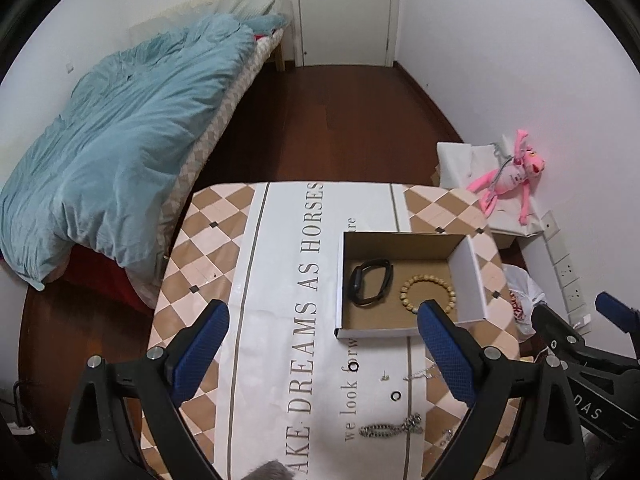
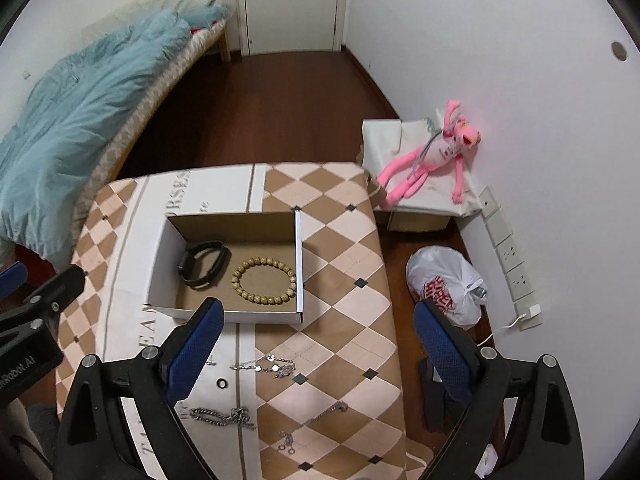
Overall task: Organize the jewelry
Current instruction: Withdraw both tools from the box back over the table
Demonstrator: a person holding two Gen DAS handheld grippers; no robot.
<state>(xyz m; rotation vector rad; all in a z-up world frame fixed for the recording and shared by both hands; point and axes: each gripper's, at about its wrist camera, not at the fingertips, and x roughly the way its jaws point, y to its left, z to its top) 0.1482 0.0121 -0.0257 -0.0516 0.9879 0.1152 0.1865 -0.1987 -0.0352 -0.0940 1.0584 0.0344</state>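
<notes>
An open cardboard box [image 1: 468, 280] [image 2: 299, 264] stands on the table and holds a black watch band [image 1: 370, 282] [image 2: 204, 264] and a wooden bead bracelet [image 1: 428, 292] [image 2: 264, 281]. In front of it lie a thin silver chain [image 2: 264, 367] [image 1: 420, 374], a black ring [image 2: 222, 383] [image 1: 396, 395], a second ring [image 1: 353, 366], a thick silver chain [image 1: 390, 428] [image 2: 220, 416] and another thin chain [image 2: 316, 420]. My left gripper [image 1: 324, 340] is open and empty above the table. My right gripper [image 2: 316, 340] is open and empty above the chains.
A checked cloth with lettering covers the table [image 1: 208, 264] [image 2: 340, 248]. A bed with a blue duvet [image 1: 120, 140] stands left. A pink plush toy [image 2: 428, 160] lies on a covered box at right. A white plastic bag [image 2: 444, 284] sits on the floor.
</notes>
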